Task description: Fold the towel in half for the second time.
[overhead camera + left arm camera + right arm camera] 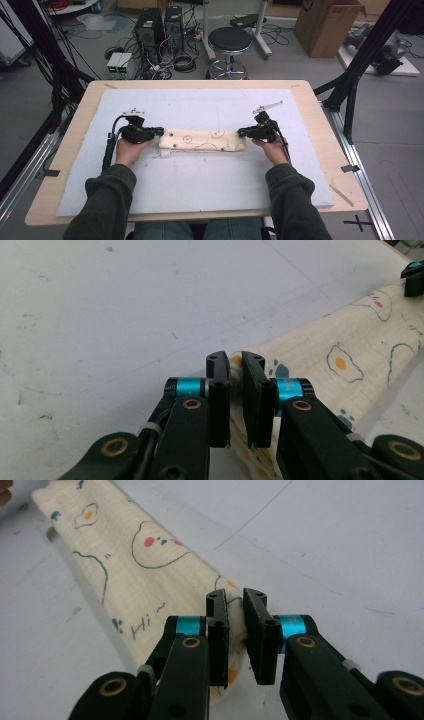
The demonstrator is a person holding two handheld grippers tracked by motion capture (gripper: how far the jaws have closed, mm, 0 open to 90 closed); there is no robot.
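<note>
Since the cream cloth (202, 140) lies folded into a long narrow band across the white mat (200, 185) on the tabletop (320, 165), we judge from the high view that it is light, soft and limp; it will sag wherever it is not held, so a hold at both short ends suits it; the left gripper (161, 131) sits at its left end and the right gripper (239, 133) at its right end, with the band stretched between them.

In the left gripper view we see the left gripper (236, 360) with its jaws drawn together on the folded end of the cloth (350, 365); several layers are pinched between the pads, and the egg-print fabric runs away to the upper right; its crinkled weave should give some grip rather than slide.

In the right gripper view the right gripper (236, 599) has its jaws clamped on the other end of the cloth (145, 565); the fabric bunches between the pads, though we cannot quite tell whether every layer is caught; a loose layer would probably slip free and unfold if the band were raised.
</note>
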